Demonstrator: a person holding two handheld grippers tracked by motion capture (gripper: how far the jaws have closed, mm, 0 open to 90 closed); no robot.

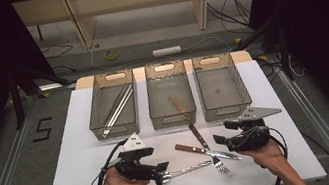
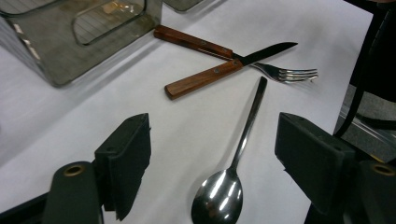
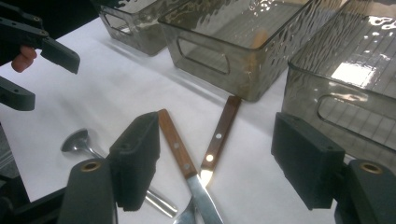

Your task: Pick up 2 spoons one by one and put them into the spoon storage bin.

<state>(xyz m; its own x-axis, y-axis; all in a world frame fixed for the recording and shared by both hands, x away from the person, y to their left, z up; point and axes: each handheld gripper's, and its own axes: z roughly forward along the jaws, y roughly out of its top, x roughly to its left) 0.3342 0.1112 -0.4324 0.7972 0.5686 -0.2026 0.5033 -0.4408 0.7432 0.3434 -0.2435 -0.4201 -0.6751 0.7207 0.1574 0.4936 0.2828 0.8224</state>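
A steel spoon lies near the table's front edge, its bowl between the open jaws of my left gripper; the pads stand clear of it. A wooden-handled knife and a wooden-handled fork lie crossed to the right of the spoon. My right gripper hangs open just above their handles, the knife near its left pad and the fork in the gap.
Three clear bins stand in a row at the back of the white mat. The left bin holds long metal pieces, the middle bin a wooden-handled piece, and the right bin looks bare.
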